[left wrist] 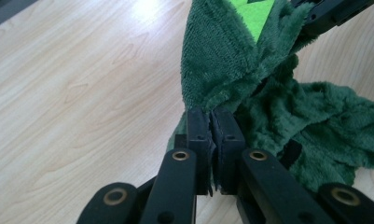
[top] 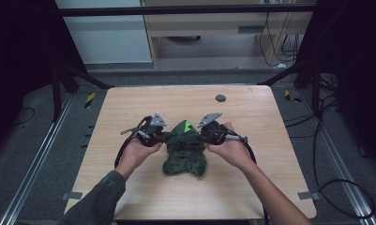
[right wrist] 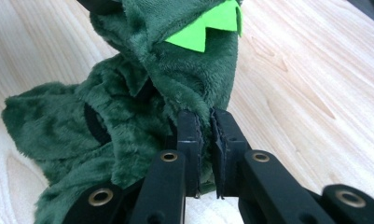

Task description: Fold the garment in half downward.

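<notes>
Dark green plush garment (top: 184,152) sits mid-table on a pale wood-grain table (top: 129,108), roughly centre, w/ both grippers at its upper part. Fabric is thick, fuzzy pile, short nap w/ visible ribbed rows in the left gripper view (left wrist: 226,56); lumpy, crumpled folds lower down, upper section pulled up into a peak. Bright lime-green felt piece (right wrist: 208,30), flat & smooth, cut w/ a zigzag/sawtooth edge, sits near the peak; also seen as a small bright patch in the high view (top: 188,125). Left gripper (left wrist: 212,116): black flat-faced jaws pressed together, pinching an edge of the plush btwn them; hinged arms w/ brass-coloured rivets. Right gripper (right wrist: 205,116): same build, jaws close but w/ a narrow gap, a bit of plush edge caught at the tips btwn them. High view: left hand (top: 138,151) & right hand (top: 232,150) hold the tools either side of the garment, each gripper topped by a grey three-cornered plate, black cables trailing off. Small dark round disc (top: 221,98) near the table's far edge, well apart from the garment. Black strap-like band (right wrist: 93,123) shows in the folds.
</notes>
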The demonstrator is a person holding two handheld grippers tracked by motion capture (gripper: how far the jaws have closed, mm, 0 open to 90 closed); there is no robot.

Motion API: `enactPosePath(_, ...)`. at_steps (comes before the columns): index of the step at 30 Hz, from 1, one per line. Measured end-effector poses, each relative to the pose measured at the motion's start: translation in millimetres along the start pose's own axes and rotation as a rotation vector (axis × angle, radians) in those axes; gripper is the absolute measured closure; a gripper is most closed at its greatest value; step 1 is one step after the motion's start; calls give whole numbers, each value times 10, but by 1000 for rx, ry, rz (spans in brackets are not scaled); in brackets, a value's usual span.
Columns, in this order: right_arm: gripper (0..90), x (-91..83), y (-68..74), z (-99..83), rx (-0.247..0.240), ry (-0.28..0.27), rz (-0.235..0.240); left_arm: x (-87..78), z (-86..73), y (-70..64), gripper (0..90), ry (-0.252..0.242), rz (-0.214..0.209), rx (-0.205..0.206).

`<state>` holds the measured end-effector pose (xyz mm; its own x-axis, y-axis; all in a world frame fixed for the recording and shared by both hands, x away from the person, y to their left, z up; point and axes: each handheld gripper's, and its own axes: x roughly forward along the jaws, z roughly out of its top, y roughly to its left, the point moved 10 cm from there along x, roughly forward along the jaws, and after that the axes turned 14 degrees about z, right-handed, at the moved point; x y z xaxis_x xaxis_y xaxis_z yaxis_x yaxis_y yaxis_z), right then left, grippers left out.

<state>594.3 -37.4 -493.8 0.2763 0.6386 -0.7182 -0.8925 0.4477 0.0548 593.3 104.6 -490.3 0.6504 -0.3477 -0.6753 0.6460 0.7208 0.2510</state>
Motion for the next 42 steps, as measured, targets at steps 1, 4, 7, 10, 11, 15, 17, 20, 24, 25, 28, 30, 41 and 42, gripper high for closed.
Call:
enactPosePath(1,827,5,12,-14,-3,0,1,1,-17,-4,867,1,-2,2)
enactPosePath(4,826,13,50,-49,-4,0,5,8,-60,-36,866,1,-10,-5)
enactPosePath(7,826,27,84,-83,-7,-1,11,15,-92,-71,867,0,-15,-7)
enactPosePath(10,824,31,114,-113,-5,0,13,16,-134,-112,866,0,-18,-7)
enactPosePath(11,824,33,128,-127,-3,-1,16,17,-148,-123,867,0,-19,-5)
enactPosePath(15,824,51,169,-172,-5,-1,22,18,-180,-160,868,-4,-19,-3)
enactPosePath(17,824,59,188,-189,-3,0,26,10,-197,-178,868,-6,-22,-2)
enactPosePath(20,823,68,212,-211,-5,-4,29,8,-236,-209,868,-7,-27,-4)
enactPosePath(24,822,69,255,-238,-9,-5,30,-2,-284,-229,868,-8,-34,-10)
enactPosePath(25,823,69,272,-241,-9,-7,33,-6,-288,-234,868,-10,-35,-15)
enactPosePath(28,823,58,306,-245,-14,-9,36,-30,-285,-244,869,-17,-37,-16)
enactPosePath(30,824,45,314,-233,-18,-13,36,-46,-272,-240,869,-21,-32,-12)
enactPosePath(41,819,-29,397,-219,-30,-31,34,-148,-300,-334,868,-48,-33,3)
enactPosePath(42,816,-27,422,-233,-34,-33,38,-153,-307,-345,868,-49,-33,4)
